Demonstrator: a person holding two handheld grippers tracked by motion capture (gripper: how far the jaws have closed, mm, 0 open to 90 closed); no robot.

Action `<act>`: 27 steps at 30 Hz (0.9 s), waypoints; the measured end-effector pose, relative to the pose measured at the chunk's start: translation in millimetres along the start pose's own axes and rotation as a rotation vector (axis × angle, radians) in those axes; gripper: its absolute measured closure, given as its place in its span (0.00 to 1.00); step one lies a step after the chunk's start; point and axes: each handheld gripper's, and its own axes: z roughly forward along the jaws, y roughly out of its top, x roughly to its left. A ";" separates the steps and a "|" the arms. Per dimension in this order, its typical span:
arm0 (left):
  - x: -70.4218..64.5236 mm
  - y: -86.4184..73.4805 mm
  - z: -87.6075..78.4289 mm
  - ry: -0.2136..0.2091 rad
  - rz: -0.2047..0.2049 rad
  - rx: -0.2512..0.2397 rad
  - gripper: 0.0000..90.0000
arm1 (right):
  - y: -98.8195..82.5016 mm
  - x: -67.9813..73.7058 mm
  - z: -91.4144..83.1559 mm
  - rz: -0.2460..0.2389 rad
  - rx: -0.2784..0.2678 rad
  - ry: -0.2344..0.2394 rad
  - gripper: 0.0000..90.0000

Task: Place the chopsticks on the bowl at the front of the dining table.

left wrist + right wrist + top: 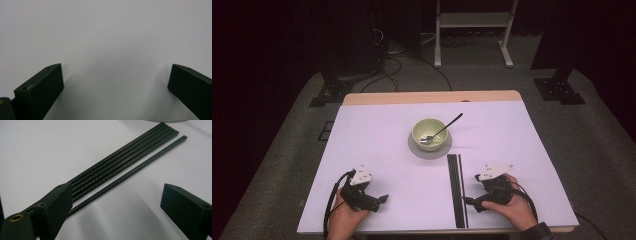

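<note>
Running under the near jaw, the black chopsticks [125, 161] (far ends cut off) lie just beside the right gripper [117, 205], jaws wide; left gripper [116, 82] likewise wide.

White-topped table with a wooden edge [362, 125]

On it we see a round grey saucer [429, 148] and slim black chopsticks [456, 190] lying side by side.

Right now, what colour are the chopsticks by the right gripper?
Black. The chopsticks show best in the right gripper view, lying on the white table.
</note>
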 end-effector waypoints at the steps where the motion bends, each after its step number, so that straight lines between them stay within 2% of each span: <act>1: 0.0 0.0 0.0 0.000 0.000 0.000 0.00 | -0.8 2.0 0.2 -0.006 0.002 0.002 0.10; 16: 0.0 0.0 0.0 0.000 0.000 0.000 0.00 | -11.3 19.5 0.5 -0.025 0.024 0.022 0.10; 24: 0.0 0.0 0.0 0.000 0.000 0.000 0.00 | -12.8 23.0 2.6 -0.044 0.033 0.009 0.10; 27: 0.0 0.0 0.0 0.000 0.000 0.000 0.00 | -12.5 24.9 3.4 -0.065 0.042 -0.007 0.10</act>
